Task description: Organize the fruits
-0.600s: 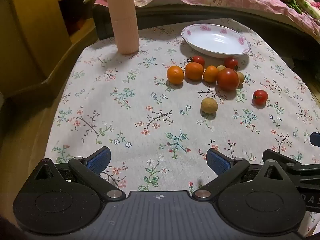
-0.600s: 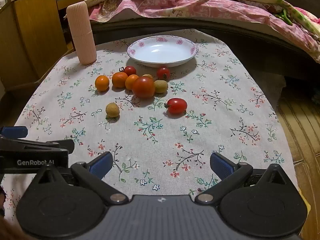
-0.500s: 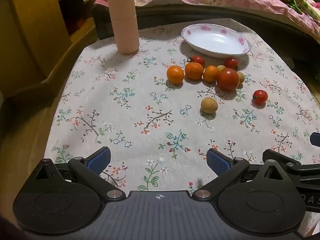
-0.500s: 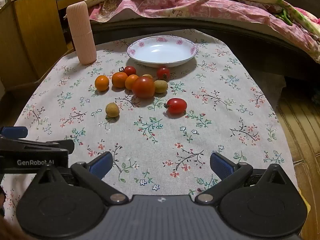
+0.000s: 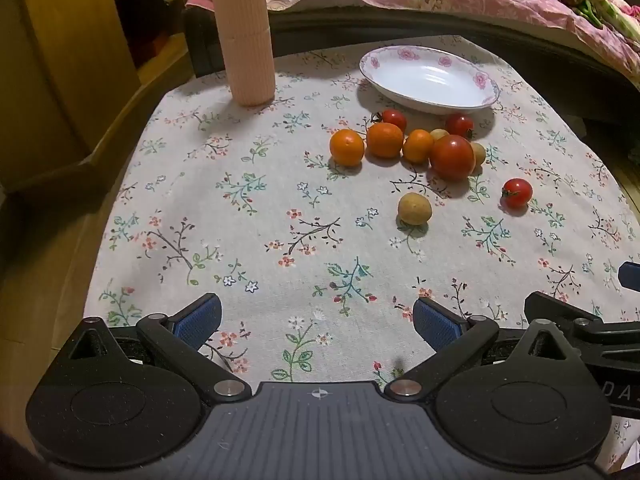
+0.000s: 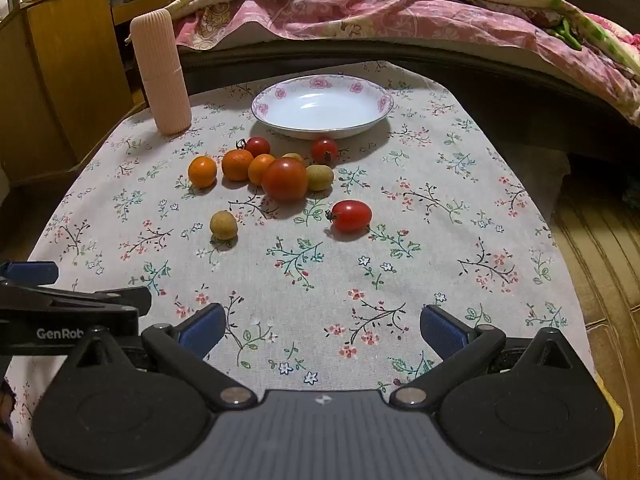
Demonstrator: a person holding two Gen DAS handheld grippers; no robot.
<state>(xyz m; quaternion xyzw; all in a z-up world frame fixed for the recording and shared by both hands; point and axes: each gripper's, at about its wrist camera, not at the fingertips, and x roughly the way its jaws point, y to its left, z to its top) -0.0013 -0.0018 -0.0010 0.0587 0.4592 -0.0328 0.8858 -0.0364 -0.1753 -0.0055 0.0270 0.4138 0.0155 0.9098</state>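
Observation:
A white floral-rimmed plate point(image 5: 430, 80) point(image 6: 322, 106) stands at the far side of the table with nothing in it. In front of it lie three oranges point(image 5: 347, 147) point(image 6: 202, 171), a large red tomato point(image 5: 452, 157) point(image 6: 285, 179), several cherry tomatoes point(image 5: 517, 192) point(image 6: 351, 216) and small tan fruits point(image 5: 414, 209) point(image 6: 223, 225). My left gripper point(image 5: 316, 320) is open over the near cloth, holding nothing. The right gripper point(image 6: 323, 325) hovers open too, well short of the fruit.
A tall pink ribbed cylinder point(image 5: 243, 32) point(image 6: 161, 76) stands at the table's far left. A wooden cabinet point(image 6: 60, 72) is to the left, and a bed with a pink quilt point(image 6: 400, 12) lies behind the table. A floral cloth point(image 5: 240, 220) covers the table.

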